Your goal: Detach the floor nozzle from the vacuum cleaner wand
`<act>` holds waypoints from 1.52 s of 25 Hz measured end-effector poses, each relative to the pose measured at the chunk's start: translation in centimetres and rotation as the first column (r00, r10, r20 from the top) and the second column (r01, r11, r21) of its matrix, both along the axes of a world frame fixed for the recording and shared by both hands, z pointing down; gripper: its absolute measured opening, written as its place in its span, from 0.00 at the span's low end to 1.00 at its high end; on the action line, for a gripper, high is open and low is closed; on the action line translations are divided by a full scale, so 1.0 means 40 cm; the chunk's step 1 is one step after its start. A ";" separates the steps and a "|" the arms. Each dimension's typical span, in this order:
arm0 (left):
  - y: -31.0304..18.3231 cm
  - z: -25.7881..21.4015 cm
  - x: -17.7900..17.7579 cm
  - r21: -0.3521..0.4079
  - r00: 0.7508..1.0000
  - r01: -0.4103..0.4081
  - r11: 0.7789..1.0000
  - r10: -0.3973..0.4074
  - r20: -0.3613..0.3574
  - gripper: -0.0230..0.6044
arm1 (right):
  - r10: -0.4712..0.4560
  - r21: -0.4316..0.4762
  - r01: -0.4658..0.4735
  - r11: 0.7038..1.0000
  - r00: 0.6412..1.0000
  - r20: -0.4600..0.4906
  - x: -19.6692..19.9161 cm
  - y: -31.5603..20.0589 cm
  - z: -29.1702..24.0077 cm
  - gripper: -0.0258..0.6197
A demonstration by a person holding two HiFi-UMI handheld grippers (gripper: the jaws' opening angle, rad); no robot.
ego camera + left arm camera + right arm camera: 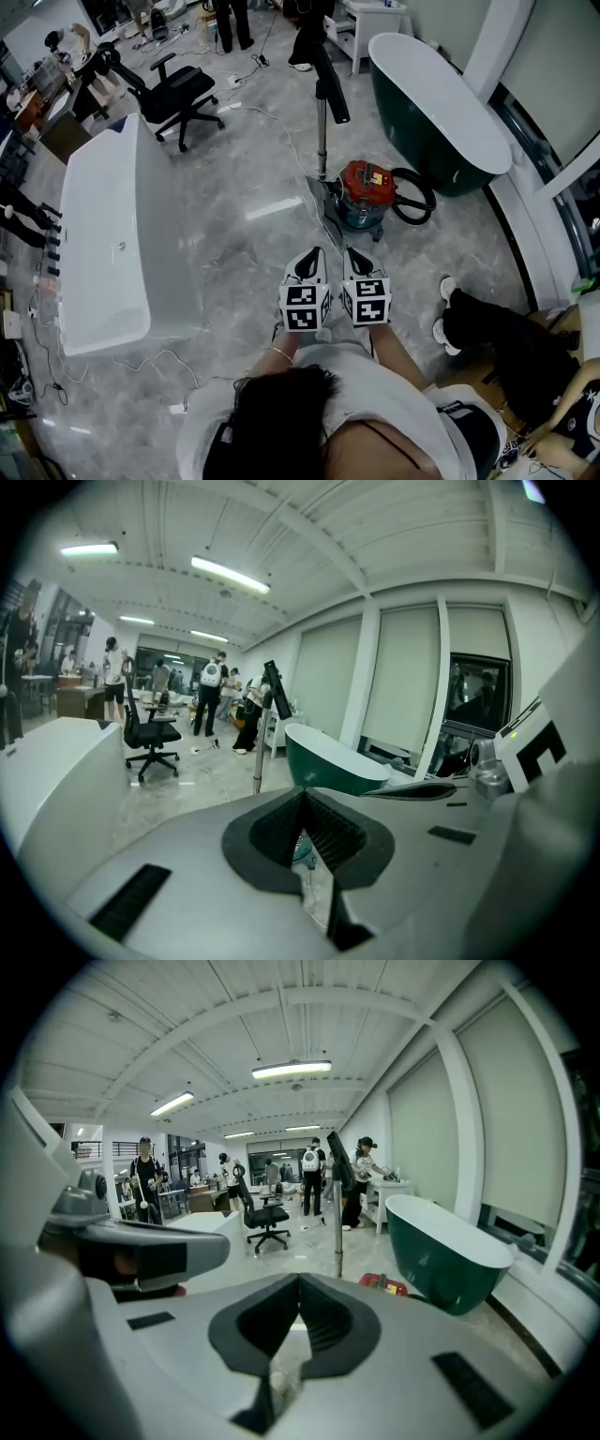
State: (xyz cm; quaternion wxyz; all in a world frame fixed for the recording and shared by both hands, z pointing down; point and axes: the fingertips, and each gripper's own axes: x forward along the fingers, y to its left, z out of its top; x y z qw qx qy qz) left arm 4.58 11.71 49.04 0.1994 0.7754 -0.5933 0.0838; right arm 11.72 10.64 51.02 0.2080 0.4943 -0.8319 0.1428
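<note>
The vacuum wand [322, 136] stands upright on the floor ahead of me, its black handle [335, 94] at the top. At its foot lies the flat grey floor nozzle [322, 208], beside the red canister [366, 190] with its black hose [414, 195]. My left gripper [307, 266] and right gripper [357, 263] are held side by side, short of the nozzle, both shut with nothing between the jaws. In the left gripper view the left gripper [302, 793] points towards the wand [258, 761]. Past the right gripper [298, 1280], the right gripper view shows the wand [338, 1239] and canister [386, 1284].
A white bathtub [98, 253] stands at the left and a dark green bathtub [441, 112] at the far right. A black office chair [178, 94] is behind the white tub. A person's legs [487, 328] rest on the floor at my right. Cables trail over the floor.
</note>
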 end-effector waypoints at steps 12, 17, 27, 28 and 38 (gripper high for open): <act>-0.102 0.010 -0.028 0.008 1.000 -0.010 1.000 0.010 0.000 0.04 | 0.027 0.013 -0.027 1.000 1.000 -0.005 -0.005 -0.094 0.005 0.06; -0.170 0.009 -0.034 0.014 1.000 -0.019 1.000 0.019 -0.004 0.04 | 0.029 0.019 -0.029 0.999 0.999 -0.012 -0.015 -0.160 0.003 0.06; -0.276 0.033 -0.089 -0.026 1.000 -0.007 1.000 0.006 -0.008 0.04 | 0.052 -0.003 -0.052 0.999 0.999 0.000 -0.047 -0.285 0.012 0.06; -0.289 0.035 -0.094 -0.025 1.000 -0.008 1.000 0.008 -0.010 0.04 | 0.049 -0.005 -0.049 0.999 0.999 -0.003 -0.055 -0.298 0.015 0.06; -0.419 0.030 -0.131 -0.013 0.999 -0.036 0.999 0.036 -0.026 0.04 | 0.064 0.011 -0.064 0.998 0.998 -0.015 -0.103 -0.422 0.004 0.06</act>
